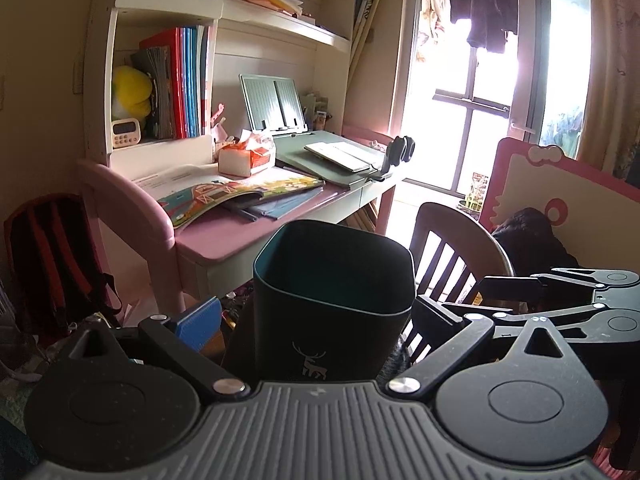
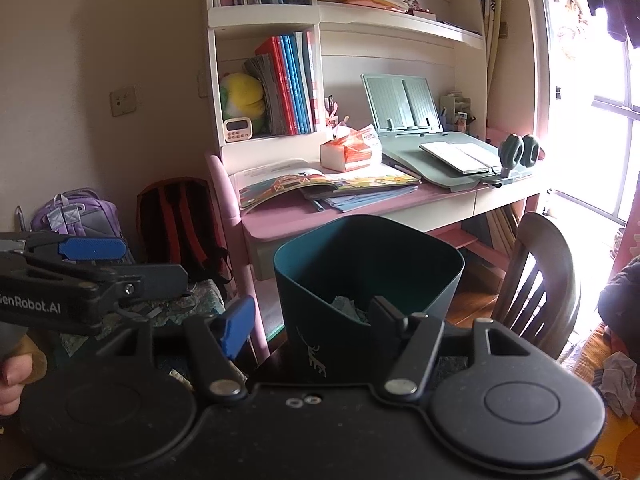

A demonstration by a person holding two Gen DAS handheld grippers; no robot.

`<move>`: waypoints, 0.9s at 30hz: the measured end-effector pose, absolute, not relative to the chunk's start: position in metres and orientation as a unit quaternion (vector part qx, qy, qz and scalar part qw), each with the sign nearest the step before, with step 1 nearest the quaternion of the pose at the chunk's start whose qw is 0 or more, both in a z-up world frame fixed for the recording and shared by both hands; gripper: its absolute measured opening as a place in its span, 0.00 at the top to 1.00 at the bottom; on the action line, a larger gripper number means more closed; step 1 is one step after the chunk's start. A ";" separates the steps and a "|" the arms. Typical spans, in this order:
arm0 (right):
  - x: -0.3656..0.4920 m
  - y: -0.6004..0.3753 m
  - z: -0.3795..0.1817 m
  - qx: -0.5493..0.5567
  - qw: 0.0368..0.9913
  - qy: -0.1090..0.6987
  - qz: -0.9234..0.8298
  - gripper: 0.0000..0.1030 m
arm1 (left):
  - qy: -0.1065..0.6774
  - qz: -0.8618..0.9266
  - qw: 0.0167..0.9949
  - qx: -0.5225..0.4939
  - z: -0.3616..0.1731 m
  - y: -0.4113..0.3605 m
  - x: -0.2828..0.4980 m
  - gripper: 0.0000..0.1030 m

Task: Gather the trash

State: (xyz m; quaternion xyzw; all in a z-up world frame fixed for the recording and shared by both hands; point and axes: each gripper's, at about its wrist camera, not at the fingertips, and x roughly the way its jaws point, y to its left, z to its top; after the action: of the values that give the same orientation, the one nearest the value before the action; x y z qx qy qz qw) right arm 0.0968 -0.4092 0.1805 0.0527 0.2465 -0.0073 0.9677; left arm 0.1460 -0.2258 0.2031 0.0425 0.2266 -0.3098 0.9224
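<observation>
A dark teal bin [image 1: 332, 280] with a white deer mark stands in front of the pink desk. My left gripper [image 1: 318, 316] is open, its blue pad [image 1: 200, 320] clear of the bin's left wall, and the bin sits between the fingers. In the right wrist view the bin [image 2: 400, 264] holds crumpled pale paper [image 2: 348, 308]. My right gripper [image 2: 312, 320] is open at the bin's near rim, with a gap between its blue pad [image 2: 236, 328] and the wall. The left gripper's blue pad [image 2: 92, 248] shows at the left, above a hand [image 2: 12, 376]. A crumpled white scrap [image 2: 616, 380] lies at the far right.
The pink desk [image 1: 224, 236] carries open picture books, a tissue pack [image 2: 352, 150] and a grey book stand. A wooden chair [image 2: 536, 272] stands right of the bin. A red and black backpack [image 2: 180, 220] and a purple one [image 2: 76, 216] lean by the wall.
</observation>
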 end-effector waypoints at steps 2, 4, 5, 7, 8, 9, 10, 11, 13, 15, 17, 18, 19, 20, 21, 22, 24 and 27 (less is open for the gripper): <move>0.094 -0.409 0.183 0.053 0.968 0.244 -0.008 0.38 | 0.227 -0.310 0.922 0.040 0.206 -0.226 0.146 0.01; 0.093 -0.408 0.186 0.052 0.969 0.243 -0.008 0.38 | 0.226 -0.308 0.923 0.039 0.208 -0.226 0.145 0.01; 0.091 -0.408 0.187 0.050 0.969 0.243 -0.008 0.38 | 0.224 -0.308 0.924 0.039 0.208 -0.226 0.144 0.01; 0.090 -0.407 0.188 0.047 0.969 0.242 -0.007 0.38 | 0.222 -0.307 0.925 0.037 0.209 -0.226 0.142 0.01; 0.089 -0.406 0.189 0.046 0.969 0.241 -0.007 0.38 | 0.222 -0.306 0.925 0.036 0.208 -0.225 0.142 0.01; 0.089 -0.406 0.189 0.046 0.969 0.241 -0.006 0.38 | 0.223 -0.307 0.925 0.034 0.208 -0.225 0.141 0.01; 0.088 -0.406 0.189 0.047 0.970 0.240 -0.005 0.38 | 0.224 -0.310 0.924 0.033 0.208 -0.225 0.141 0.01; 0.088 -0.406 0.190 0.049 0.969 0.241 -0.004 0.38 | 0.225 -0.310 0.923 0.032 0.208 -0.224 0.140 0.01; 0.087 -0.407 0.189 0.054 0.969 0.241 -0.002 0.38 | 0.227 -0.309 0.923 0.032 0.207 -0.224 0.138 0.01; 0.087 -0.407 0.188 0.054 0.969 0.242 0.000 0.38 | 0.226 -0.309 0.923 0.033 0.206 -0.224 0.135 0.01; 0.087 -0.406 0.187 0.055 0.968 0.244 0.002 0.37 | 0.227 -0.306 0.924 0.035 0.205 -0.224 0.133 0.01; 0.086 -0.405 0.186 0.056 0.968 0.245 0.002 0.37 | 0.228 -0.305 0.924 0.035 0.205 -0.223 0.132 0.01; 0.086 -0.405 0.187 0.056 0.968 0.245 0.002 0.37 | 0.228 -0.305 0.924 0.035 0.204 -0.223 0.131 0.01; 0.086 -0.405 0.186 0.057 0.968 0.245 0.002 0.37 | 0.229 -0.305 0.924 0.035 0.204 -0.223 0.130 0.01; 0.084 -0.405 0.186 0.059 0.968 0.245 0.003 0.37 | 0.230 -0.306 0.923 0.034 0.204 -0.222 0.130 0.01; 0.083 -0.405 0.186 0.062 0.968 0.245 0.003 0.37 | 0.231 -0.307 0.923 0.033 0.204 -0.222 0.129 0.01; 0.080 -0.404 0.186 0.063 0.967 0.245 0.002 0.37 | 0.231 -0.310 0.922 0.032 0.203 -0.222 0.127 0.01; 0.077 -0.402 0.185 0.059 0.968 0.245 -0.005 0.37 | 0.231 -0.314 0.920 0.032 0.201 -0.221 0.124 0.01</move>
State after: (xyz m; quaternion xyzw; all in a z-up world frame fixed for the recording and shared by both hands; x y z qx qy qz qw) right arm 0.0768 -0.4017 0.1845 0.0591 0.2455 -0.0052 0.9676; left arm 0.1239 -0.2211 0.2007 0.0319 0.2315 -0.3139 0.9202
